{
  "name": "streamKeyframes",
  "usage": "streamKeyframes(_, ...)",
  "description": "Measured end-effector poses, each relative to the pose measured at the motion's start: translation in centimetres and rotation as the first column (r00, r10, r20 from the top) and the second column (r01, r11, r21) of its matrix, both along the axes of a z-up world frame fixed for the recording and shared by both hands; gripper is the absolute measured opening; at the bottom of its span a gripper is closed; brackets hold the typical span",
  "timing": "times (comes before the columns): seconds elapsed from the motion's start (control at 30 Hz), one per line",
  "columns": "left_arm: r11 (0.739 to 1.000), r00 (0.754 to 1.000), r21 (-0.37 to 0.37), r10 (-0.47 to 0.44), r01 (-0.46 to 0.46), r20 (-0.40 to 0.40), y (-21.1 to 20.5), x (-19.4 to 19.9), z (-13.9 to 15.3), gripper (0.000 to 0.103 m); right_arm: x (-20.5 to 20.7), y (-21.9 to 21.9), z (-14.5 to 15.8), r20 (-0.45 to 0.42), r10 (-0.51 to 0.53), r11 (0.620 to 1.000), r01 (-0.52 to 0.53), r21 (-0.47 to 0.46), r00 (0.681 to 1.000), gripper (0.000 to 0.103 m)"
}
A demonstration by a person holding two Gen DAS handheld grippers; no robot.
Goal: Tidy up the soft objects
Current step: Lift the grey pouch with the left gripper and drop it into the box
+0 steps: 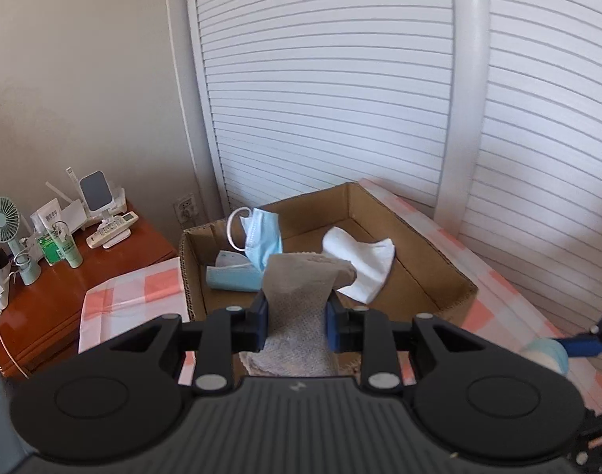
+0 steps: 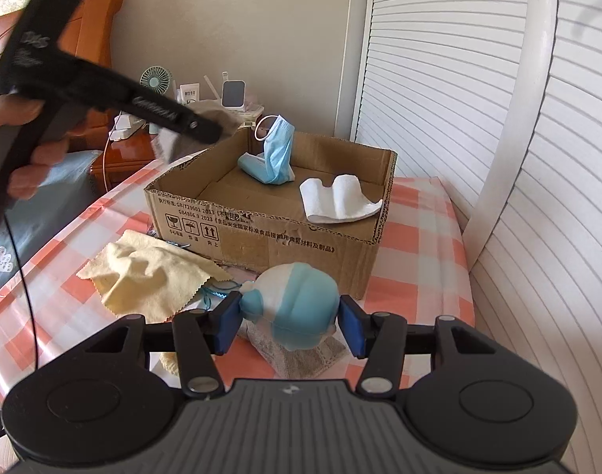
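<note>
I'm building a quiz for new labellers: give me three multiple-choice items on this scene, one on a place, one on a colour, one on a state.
1. Where does the folded white cloth lie?
A. in the open brown cardboard box
B. on the wooden nightstand
C. on the floor

2. What colour is the crumpled flat cloth in front of the box?
A. red
B. pale yellow
C. black

3. What do the right tongs grip?
A. nothing
B. a face mask
C. a blue-and-white soft toy

Key: 1 A, it rests on the box floor; 2 B, pale yellow on the check cover; 3 C, both pads press the toy.

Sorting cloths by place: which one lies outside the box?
The yellow cloth, spread on the checked tablecloth before the cardboard box; the white cloth is inside.
</note>
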State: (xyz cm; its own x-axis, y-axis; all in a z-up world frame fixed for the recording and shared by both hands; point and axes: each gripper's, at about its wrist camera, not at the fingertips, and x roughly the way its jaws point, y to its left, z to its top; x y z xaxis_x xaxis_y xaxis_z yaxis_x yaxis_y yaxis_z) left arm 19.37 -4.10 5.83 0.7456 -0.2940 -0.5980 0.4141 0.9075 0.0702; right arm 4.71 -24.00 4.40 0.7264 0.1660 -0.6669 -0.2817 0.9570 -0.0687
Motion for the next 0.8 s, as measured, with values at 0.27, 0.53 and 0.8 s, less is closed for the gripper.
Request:
streamKeyframes(0.27, 0.996, 0.996, 0.001, 0.088, -0.088, -0.022, 1.4, -0.3, -0.5, 0.095, 0.5, 0.0, 0.2, 0.007, 0.000, 1.000, 0.000, 0.005, 1.000, 0.058)
streamKeyframes(0.53, 0.991, 0.991, 0.042, 0.129, -0.127, -0.048, 1.7, -6.0, 0.2, 0.099, 0.4, 0.0, 0.6, 0.021, 0.005, 0.999, -0.006, 0.035, 1.000, 0.058)
streamKeyframes(0.8, 0.966, 0.965, -0.006, 0.259, -0.259, -0.049, 3.0, -11.4, -0.7, 0.102, 0.6, -0.2, 0.5, 0.000, -0.007, 0.997, 0.007, 0.080, 1.000, 0.058)
